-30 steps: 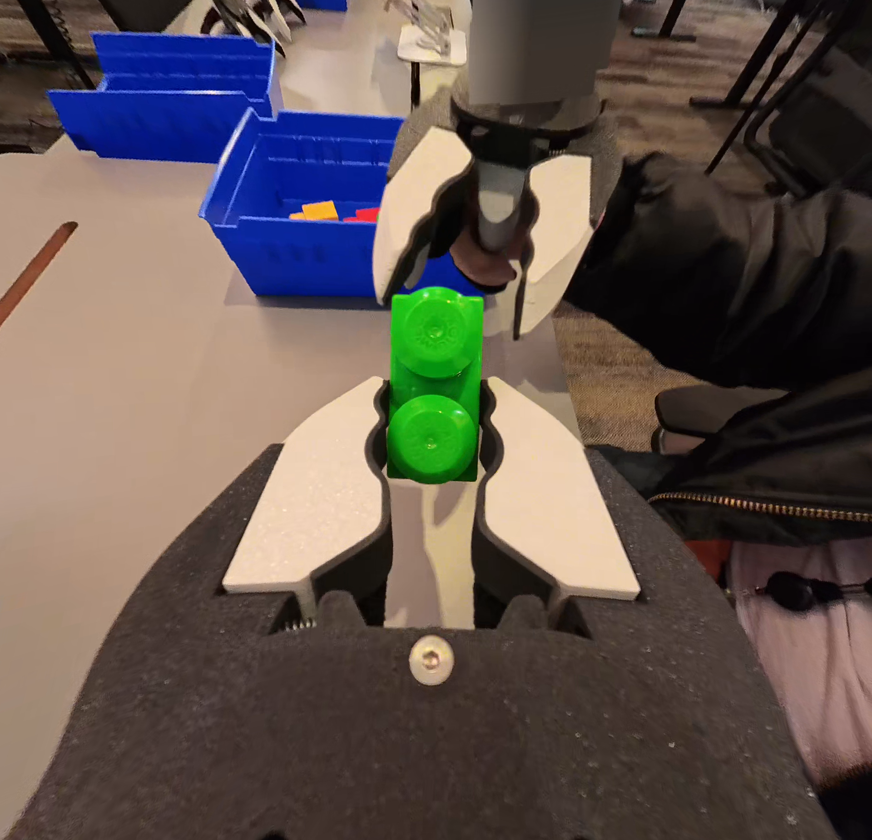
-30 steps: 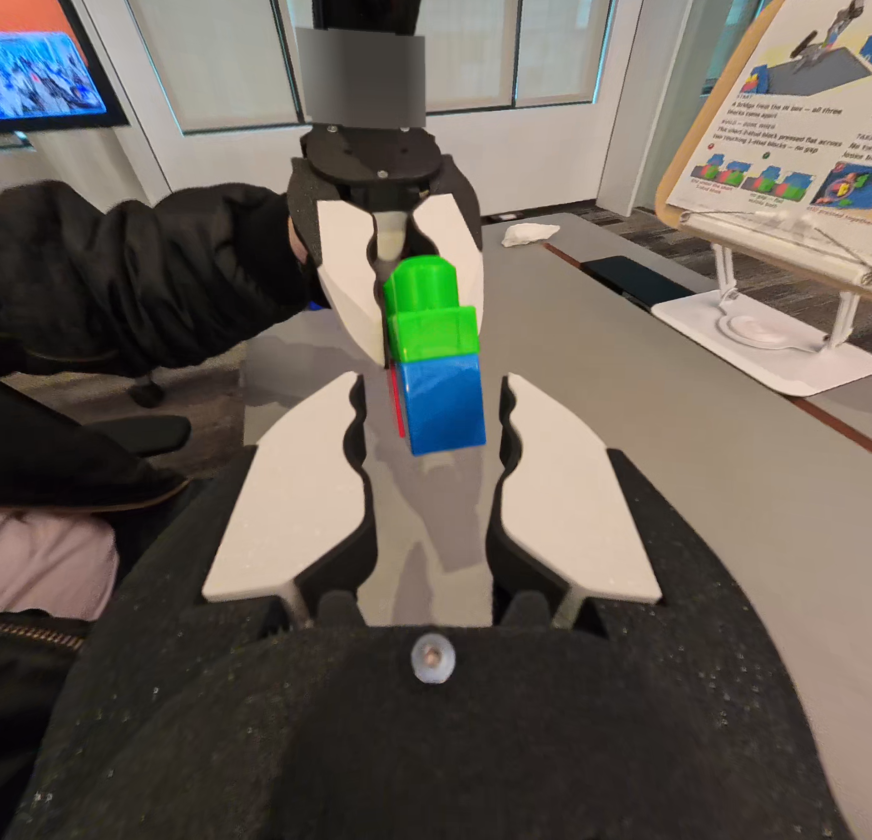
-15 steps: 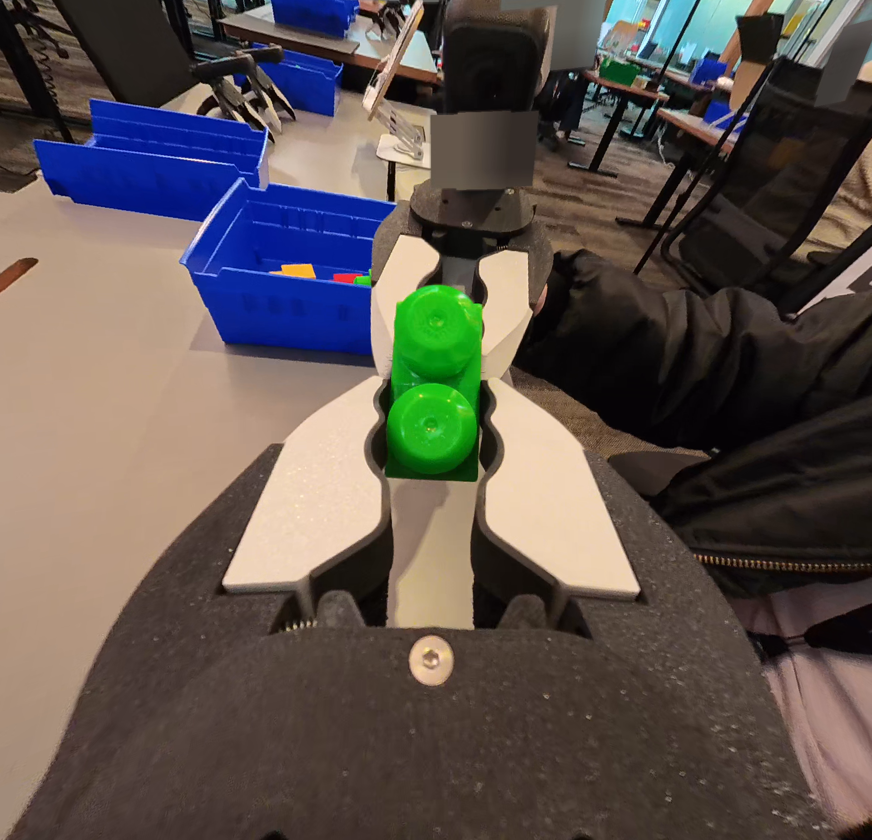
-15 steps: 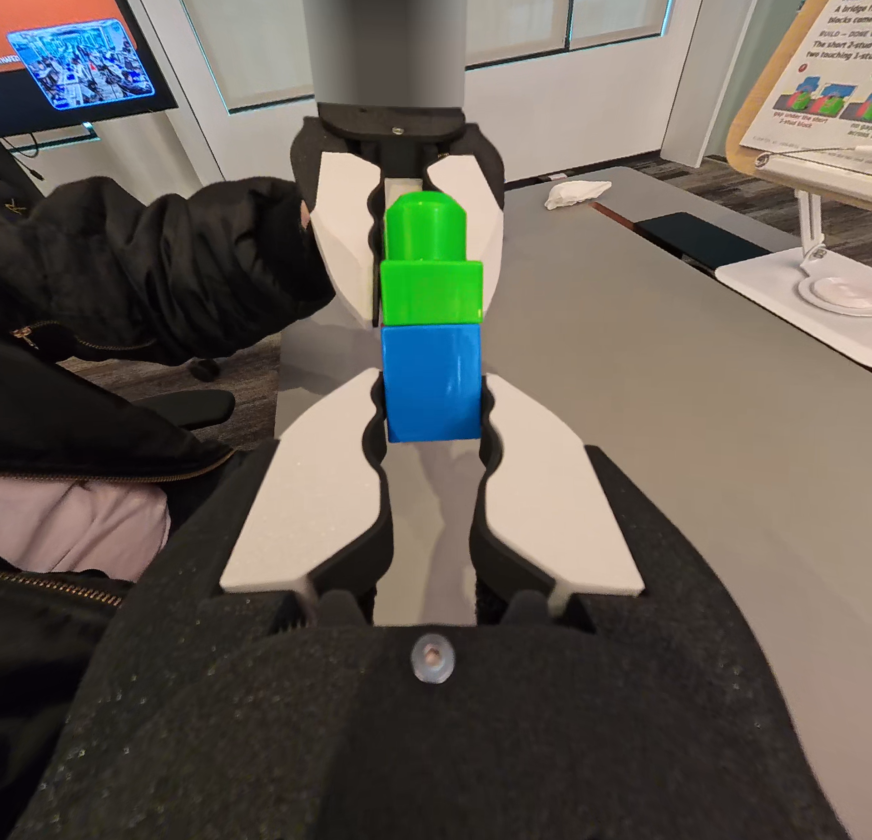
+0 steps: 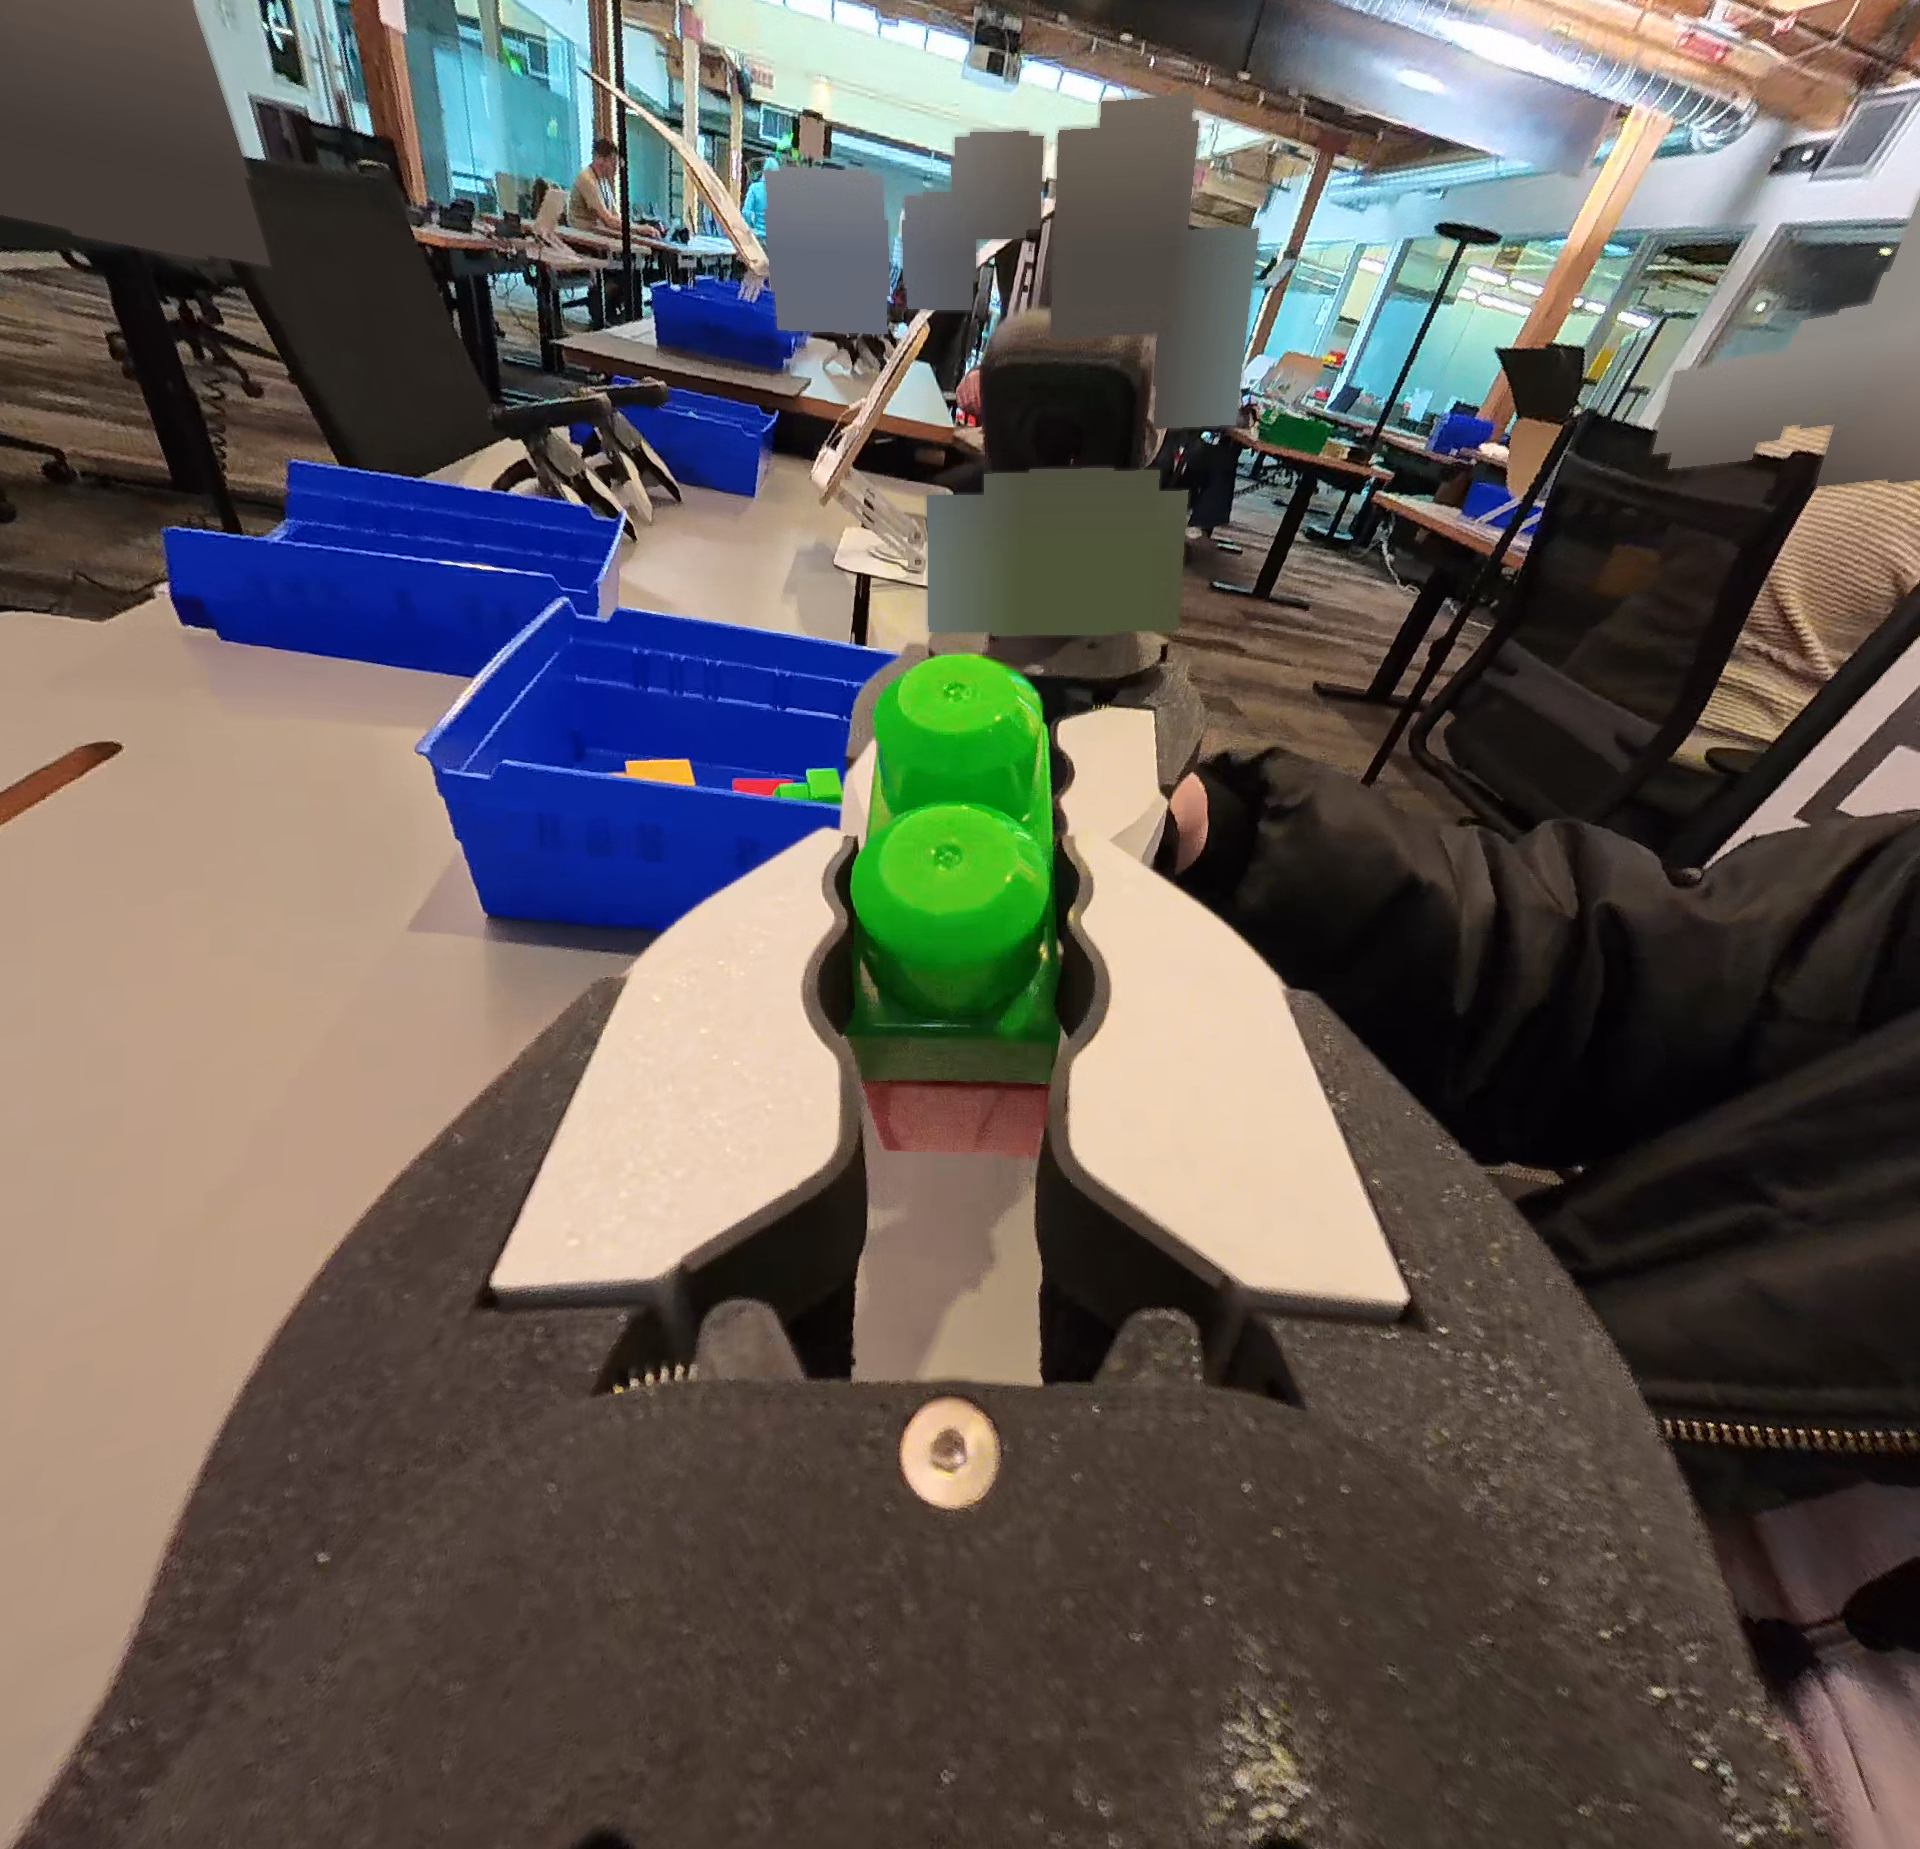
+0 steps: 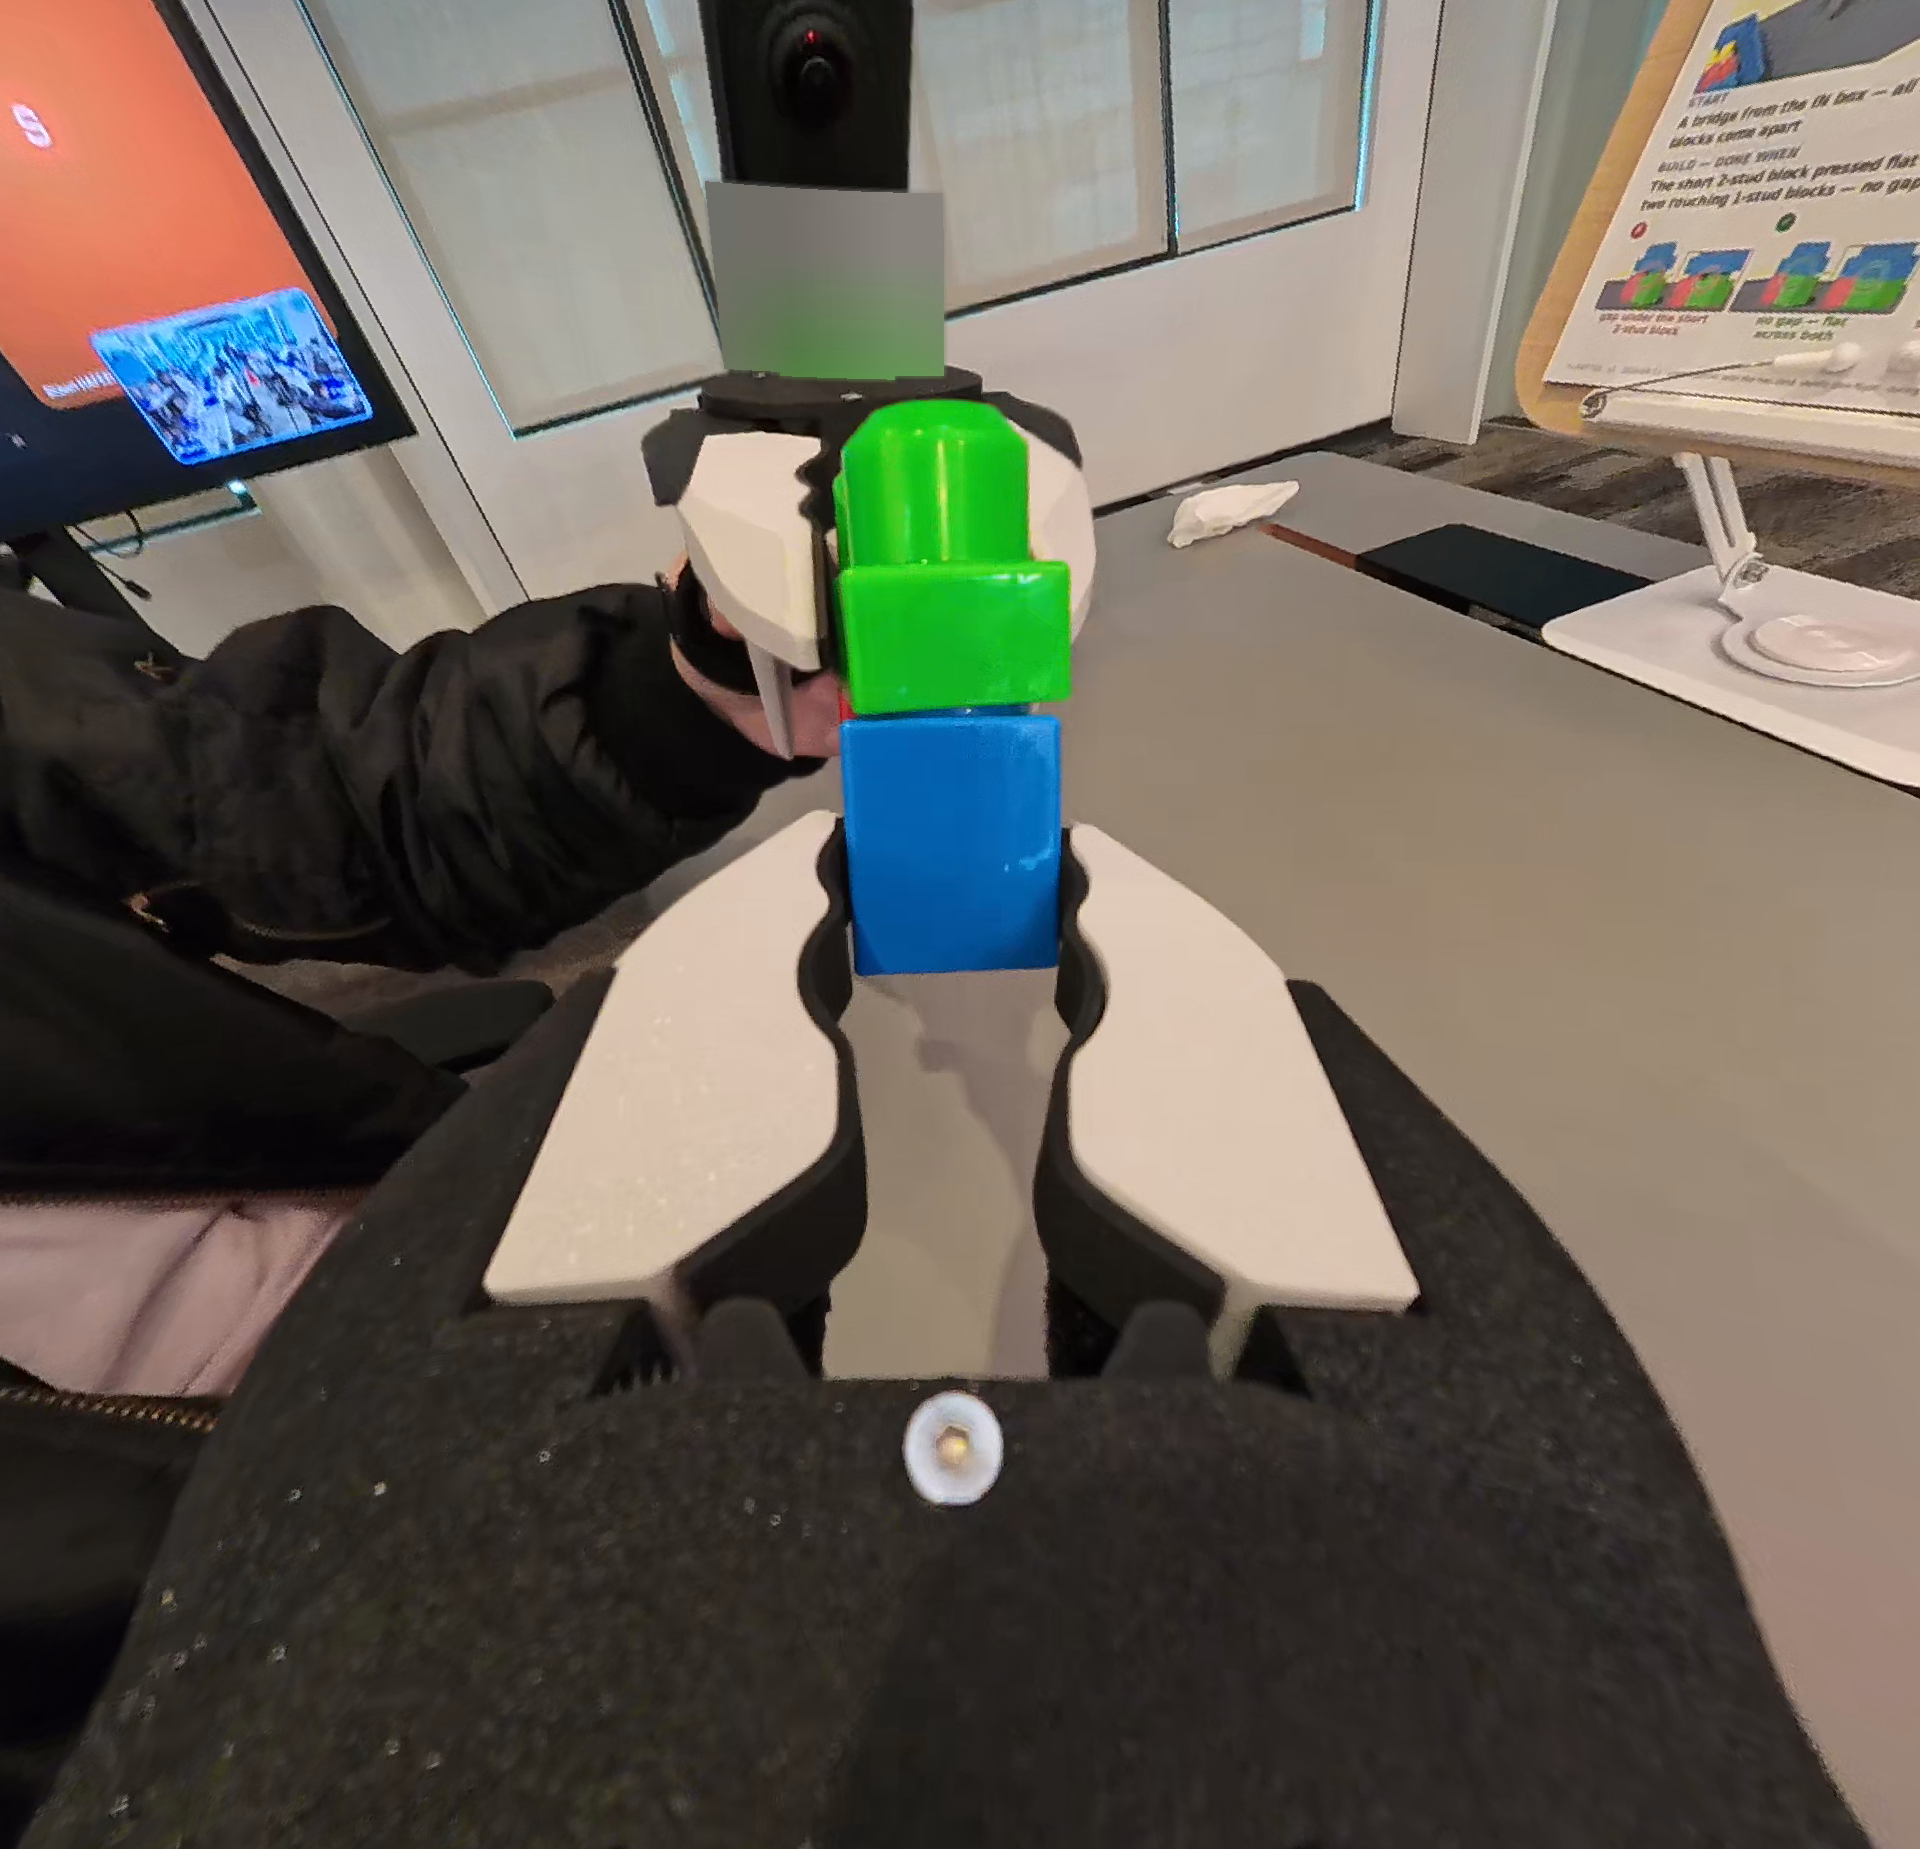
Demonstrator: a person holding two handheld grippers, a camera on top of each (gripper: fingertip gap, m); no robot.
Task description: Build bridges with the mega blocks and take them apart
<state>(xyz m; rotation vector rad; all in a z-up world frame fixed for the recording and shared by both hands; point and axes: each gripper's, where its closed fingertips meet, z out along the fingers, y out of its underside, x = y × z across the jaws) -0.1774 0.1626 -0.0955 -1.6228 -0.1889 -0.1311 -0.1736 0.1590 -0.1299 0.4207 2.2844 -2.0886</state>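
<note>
moved: bridge lifted off desk (image 6: 1455, 864), red block (image 5: 956, 1113) now showing | left gripper (image 5: 951, 926) clamped on green block (image 5: 951, 864) | right gripper (image 6: 951, 864) clamped on blue block (image 6: 951, 843) | progress: pull-apart pending, all three joined

Beside your blue block (image 6: 951, 843), off to its upper right, an instruction sheet (image 6: 1766, 189) stands on a white stand (image 6: 1745, 594); it bears printed lines and small pictures of blocks. To the block's upper left, a screen (image 6: 156, 241) shows an orange panel with white lettering and a small photo. The left wrist view shows you no legible writing.
</note>
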